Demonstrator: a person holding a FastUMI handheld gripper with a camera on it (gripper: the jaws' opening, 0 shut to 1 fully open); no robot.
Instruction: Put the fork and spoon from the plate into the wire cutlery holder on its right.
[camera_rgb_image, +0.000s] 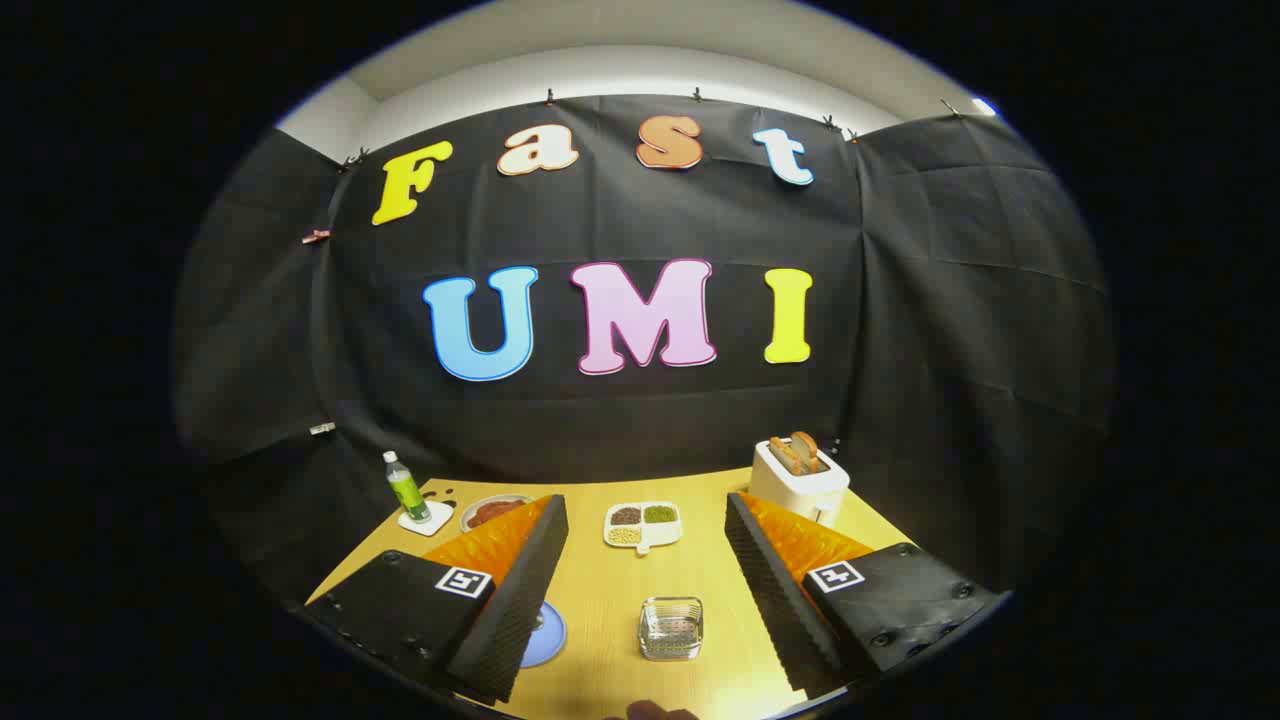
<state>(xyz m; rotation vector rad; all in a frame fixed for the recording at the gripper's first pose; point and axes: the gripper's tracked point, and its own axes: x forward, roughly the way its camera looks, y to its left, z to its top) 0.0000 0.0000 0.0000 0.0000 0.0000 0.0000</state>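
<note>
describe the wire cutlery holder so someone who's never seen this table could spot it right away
Start at the wooden table in front of the black cloth wall. The wire cutlery holder stands on it between the open gripper's fingers, nearer the camera than the white divided dish of grains. It is the only see-through mesh box with a squarish open top; the other things on the table look solid.

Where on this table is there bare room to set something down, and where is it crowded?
Bare wood lies between the open gripper's fingers, from the divided dish to the wire cutlery holder, and beside the holder. The far edge is crowded: bottle, plate, divided dish, toaster.
</note>
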